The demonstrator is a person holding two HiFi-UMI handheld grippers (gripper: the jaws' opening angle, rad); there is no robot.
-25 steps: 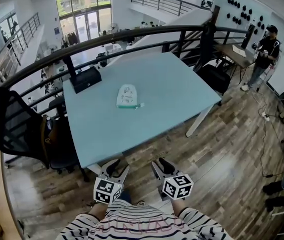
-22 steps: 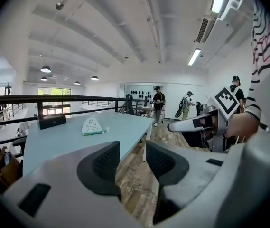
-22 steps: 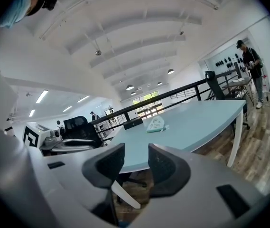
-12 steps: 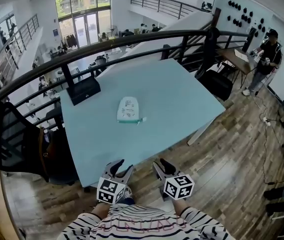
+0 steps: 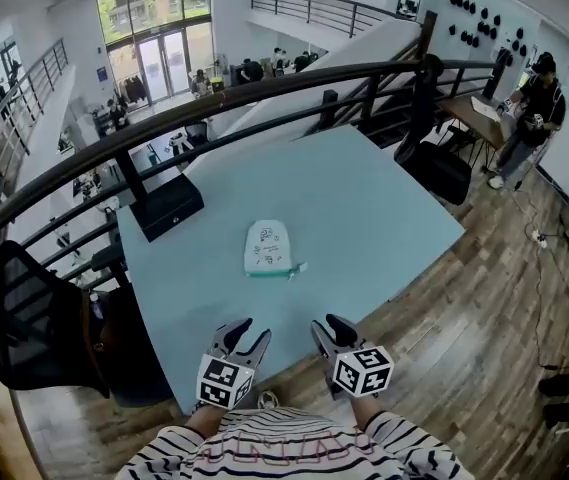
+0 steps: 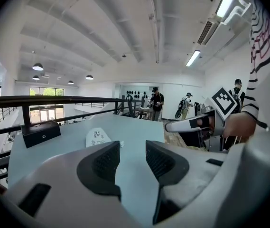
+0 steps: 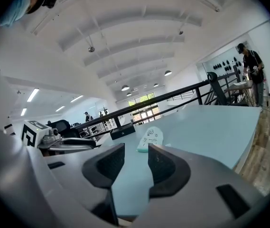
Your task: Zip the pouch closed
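The pouch (image 5: 268,247) lies flat near the middle of the table (image 5: 374,198), well apart from both claws, so the zipping has not started yet. It looks too small here to tell how far its zip is open. The room is big and bright, with a wood floor (image 5: 464,308) and a dark railing (image 5: 264,84) behind the table. The table is pale blue and smooth. A black box (image 5: 168,204) sits at its far left corner. The left gripper (image 5: 251,330) and the right gripper (image 5: 328,324) hang side by side by the table's near edge. Each has its jaws a little apart, with nothing between them. They likely have to reach the pouch first.
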